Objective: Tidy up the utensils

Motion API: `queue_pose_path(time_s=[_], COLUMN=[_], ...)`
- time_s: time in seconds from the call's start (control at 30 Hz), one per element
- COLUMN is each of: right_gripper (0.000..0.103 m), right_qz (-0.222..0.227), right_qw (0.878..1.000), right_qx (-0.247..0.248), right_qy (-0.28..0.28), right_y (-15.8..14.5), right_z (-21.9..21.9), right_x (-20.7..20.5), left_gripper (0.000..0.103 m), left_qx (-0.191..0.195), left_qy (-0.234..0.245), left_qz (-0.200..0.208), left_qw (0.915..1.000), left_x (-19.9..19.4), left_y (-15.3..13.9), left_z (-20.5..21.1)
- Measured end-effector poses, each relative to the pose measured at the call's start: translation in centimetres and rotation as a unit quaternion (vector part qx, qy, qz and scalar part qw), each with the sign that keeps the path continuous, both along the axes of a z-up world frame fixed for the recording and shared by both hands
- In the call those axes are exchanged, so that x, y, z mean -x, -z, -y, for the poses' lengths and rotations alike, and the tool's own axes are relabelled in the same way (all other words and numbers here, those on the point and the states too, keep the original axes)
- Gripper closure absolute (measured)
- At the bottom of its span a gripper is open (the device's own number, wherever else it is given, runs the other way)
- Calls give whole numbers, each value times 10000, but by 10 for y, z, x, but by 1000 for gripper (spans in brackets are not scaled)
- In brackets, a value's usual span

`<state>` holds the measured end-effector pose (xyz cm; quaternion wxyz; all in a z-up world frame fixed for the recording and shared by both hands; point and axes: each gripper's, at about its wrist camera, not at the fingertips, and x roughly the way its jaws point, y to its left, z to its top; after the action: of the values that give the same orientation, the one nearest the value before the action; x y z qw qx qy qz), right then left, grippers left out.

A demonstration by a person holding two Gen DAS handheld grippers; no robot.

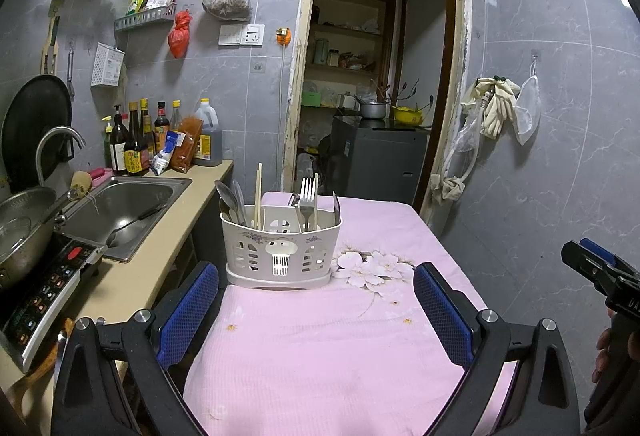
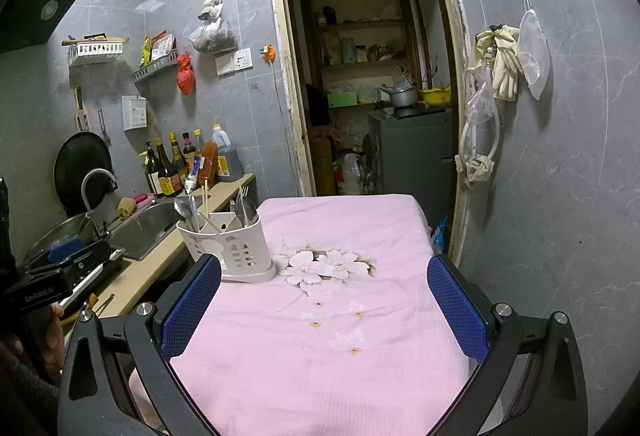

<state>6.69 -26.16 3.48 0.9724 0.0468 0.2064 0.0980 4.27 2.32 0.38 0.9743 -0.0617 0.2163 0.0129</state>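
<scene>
**Both grippers spread and empty, caddy ahead on pink cloth**

Left gripper [image 1: 316,300] is spread wide, nothing between its blue pads [image 1: 188,310]. It hovers above the near part of the pink tablecloth [image 1: 320,356]. Straight ahead of it, just past the fingertips and slightly toward its left finger, stands the white utensil caddy [image 1: 280,248], upright on the cloth near the table's left edge. In the caddy: spoons [image 1: 230,198] in the left compartment, chopsticks [image 1: 259,196] just right of them, a fork [image 1: 307,200] in the right compartment with another flat metal piece beside it; can't tell what that one is.

Right gripper [image 2: 324,304] is also released, jaws far apart, holding nothing. From the right wrist view the caddy [image 2: 228,248] sits ahead and to the left, just beyond the left finger's pad [image 2: 192,302]. A printed flower [image 2: 320,268] on the cloth lies between the fingers, ahead. Table surface in front of both grippers shows only cloth and caddy.

Further left of both grippers: counter with a steel sink [image 1: 120,212], sauce bottles [image 1: 160,140] behind it. A doorway [image 2: 368,76] is straight ahead beyond the table.
</scene>
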Motion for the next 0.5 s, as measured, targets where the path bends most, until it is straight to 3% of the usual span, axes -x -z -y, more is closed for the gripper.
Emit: queue_pose_path(time_s=[0.5], right_gripper=[2], right_qz=[-7], right_qw=[10000], right_qx=[-4], right_qy=[-1], right_y=[-1], right_z=[0], right_x=[0], left_gripper=[4], left_qx=[-4], left_qy=[-1], left_qz=[-3], left_qw=[10000], left_x=[-1], left_y=[0], left_z=[1])
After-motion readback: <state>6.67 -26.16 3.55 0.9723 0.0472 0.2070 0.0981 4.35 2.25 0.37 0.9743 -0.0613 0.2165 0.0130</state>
